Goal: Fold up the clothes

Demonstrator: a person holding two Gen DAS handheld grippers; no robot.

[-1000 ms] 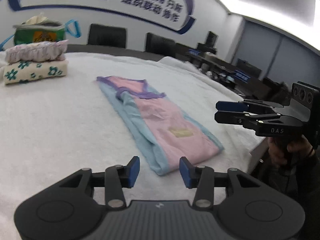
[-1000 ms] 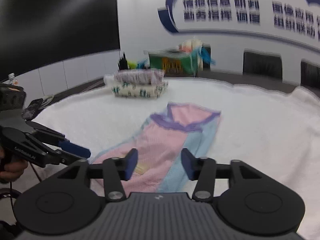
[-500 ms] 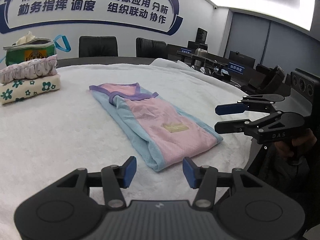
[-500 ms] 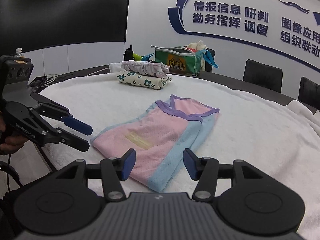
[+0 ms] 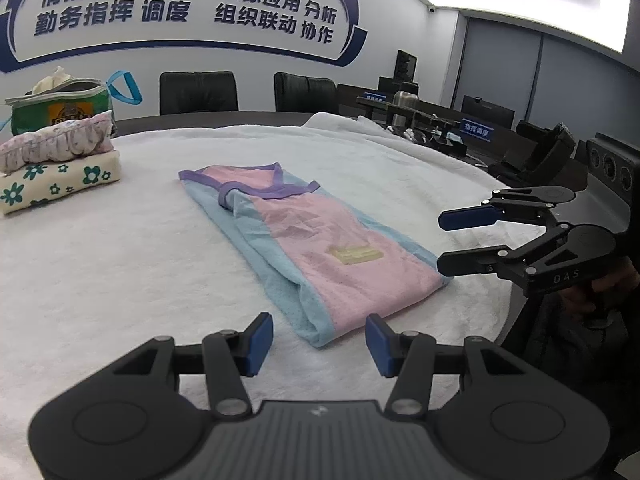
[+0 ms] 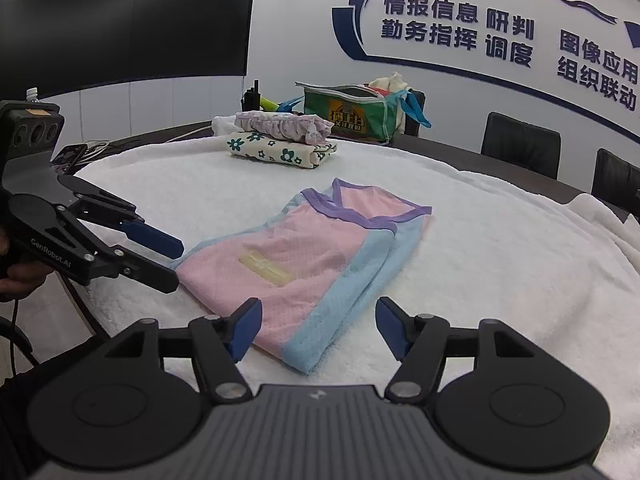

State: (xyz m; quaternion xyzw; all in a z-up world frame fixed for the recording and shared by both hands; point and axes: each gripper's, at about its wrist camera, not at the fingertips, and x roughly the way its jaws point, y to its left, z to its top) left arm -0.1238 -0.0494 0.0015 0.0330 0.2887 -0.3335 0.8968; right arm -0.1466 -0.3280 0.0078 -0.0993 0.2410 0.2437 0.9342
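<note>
Wall sign [image 5: 188,4]: blue Chinese lettering, 情报信息 研判 图像应用 分析 over 勤务指挥 调度 组织联动 协作.
Right tongs [image 5: 444,240]: "DAS" printed on the black arm, seen from the left wrist camera.
Left tongs [image 6: 176,262]: "CenRobot.AI" along the arm, seen from the right wrist camera.
Desk plate [image 5: 476,130]: small blue plate, 指挥调度.
Green bag [image 6: 348,114]: yellow logo there, lettering too small to read.

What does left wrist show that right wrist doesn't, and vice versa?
Left wrist only: the steel flask and desk nameplates at far right. Right wrist only: the big black wall screen and a handheld radio behind the folded pile. Both: the pink-and-blue garment flat on the white towel, the folded pile, the green bag, and both grippers open: left gripper, right gripper.
</note>
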